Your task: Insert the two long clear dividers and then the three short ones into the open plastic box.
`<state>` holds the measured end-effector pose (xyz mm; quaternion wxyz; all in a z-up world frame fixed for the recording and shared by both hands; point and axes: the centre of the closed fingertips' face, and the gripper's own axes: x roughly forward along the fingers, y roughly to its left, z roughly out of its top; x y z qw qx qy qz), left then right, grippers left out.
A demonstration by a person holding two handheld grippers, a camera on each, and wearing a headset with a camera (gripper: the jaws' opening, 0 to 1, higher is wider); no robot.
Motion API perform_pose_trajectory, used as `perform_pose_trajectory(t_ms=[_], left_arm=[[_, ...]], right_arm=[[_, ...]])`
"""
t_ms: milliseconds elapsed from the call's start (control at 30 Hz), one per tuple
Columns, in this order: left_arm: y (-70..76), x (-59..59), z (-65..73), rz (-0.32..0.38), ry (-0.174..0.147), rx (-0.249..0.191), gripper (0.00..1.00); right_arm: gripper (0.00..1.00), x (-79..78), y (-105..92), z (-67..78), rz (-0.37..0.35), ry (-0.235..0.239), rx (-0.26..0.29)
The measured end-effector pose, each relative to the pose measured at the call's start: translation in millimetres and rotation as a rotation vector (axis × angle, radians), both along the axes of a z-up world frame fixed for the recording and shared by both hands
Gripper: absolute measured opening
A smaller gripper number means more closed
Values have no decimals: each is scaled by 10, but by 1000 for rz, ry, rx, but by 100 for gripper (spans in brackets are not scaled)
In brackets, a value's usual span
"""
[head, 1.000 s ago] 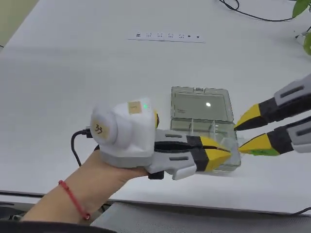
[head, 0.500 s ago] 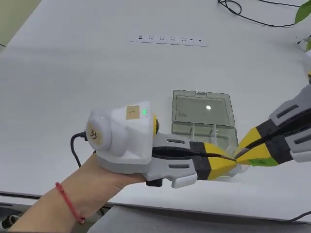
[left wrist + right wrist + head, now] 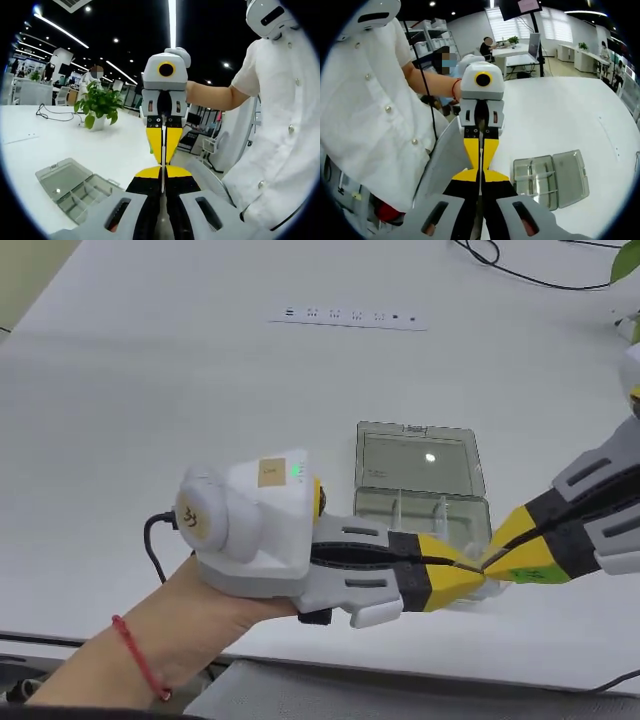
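Both grippers meet tip to tip just off the near right corner of the open plastic box [image 3: 372, 505]. The left gripper [image 3: 468, 578] reaches in from the lower left, gripped in the person's left hand [image 3: 205, 605], with a red bracelet [image 3: 140, 660] on the wrist. Its yellow-tipped jaws are pressed together on a thin clear divider [image 3: 162, 142], seen edge-on as a pale line down the middle of the left gripper view. The right gripper [image 3: 492, 558] comes in from the right, facing it nose to nose, and its jaws too are clamped tight on that same strip. Whether it is a long or a short piece, I cannot tell from this angle. The box sits on the white table [image 3: 150, 420] just beyond the tips, with its flat lid [image 3: 418, 455] folded open on the far side. In the right gripper view, clear partitions already stand in the tray, splitting it into compartments. Farther back lie a white power strip [image 3: 348, 315] and a black cable [image 3: 500, 265], and a potted plant [image 3: 97, 102] stands on the table.
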<state>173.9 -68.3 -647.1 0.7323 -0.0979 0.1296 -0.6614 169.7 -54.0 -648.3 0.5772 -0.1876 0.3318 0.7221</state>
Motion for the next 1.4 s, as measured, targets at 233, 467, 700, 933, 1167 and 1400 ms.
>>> perform_pose_trajectory(t_ms=[233,467,700,933,1167,1400], left_arm=[[20,13,-34,14,0,12,0],[66,28,-82,35,8,27,1],[180,84,-165,88,33,49,13],[344,182,-258,158,47,79,25],[512,274,-358,214,57,106,40],[695,372,-439,272,65,134,52]], right_arm=[[2,19,2,13,-10,-3,3],[2,30,6,53,-25,-14,1],[2,97,-54,65,-52,-40,-11],[2,201,-120,33,-89,-76,-39],[2,336,-203,-49,-109,-106,-71],[2,481,-271,-147,-126,-141,-115]])
